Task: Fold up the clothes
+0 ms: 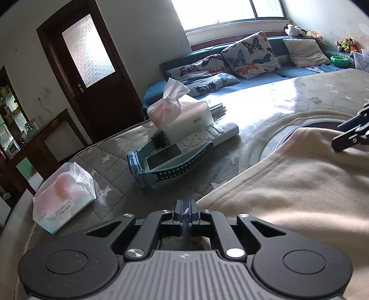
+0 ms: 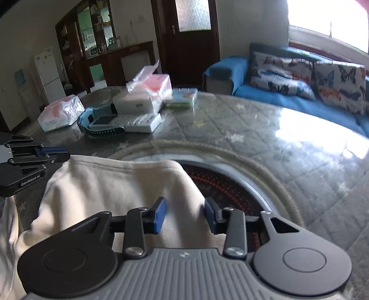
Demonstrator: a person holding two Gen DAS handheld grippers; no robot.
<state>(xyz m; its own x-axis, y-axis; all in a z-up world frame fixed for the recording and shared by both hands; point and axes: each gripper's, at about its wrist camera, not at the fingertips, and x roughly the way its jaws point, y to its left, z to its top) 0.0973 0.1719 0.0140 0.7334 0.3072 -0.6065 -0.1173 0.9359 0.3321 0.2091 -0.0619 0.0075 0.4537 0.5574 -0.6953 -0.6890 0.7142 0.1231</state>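
In the left wrist view, the left gripper (image 1: 185,211) sits at six o'clock with its fingers pressed together at the edge of the cream garment (image 1: 299,191), which spreads toward four o'clock over the quilted table cover (image 1: 110,166); whether cloth is pinched I cannot tell. In the right wrist view, the right gripper (image 2: 185,213) has its blue pads (image 2: 160,215) spread above the cream garment, not pressing it. A tissue pack (image 2: 61,110) lies at ten o'clock.

A lived-in home sitting room.

A blue sofa (image 1: 265,76) with butterfly cushions (image 1: 252,54) sits under the window (image 1: 226,11) at upper right; upper left, a dark wooden door (image 1: 92,67), and a fridge (image 2: 49,73) beside glass-fronted cabinets (image 2: 92,30).
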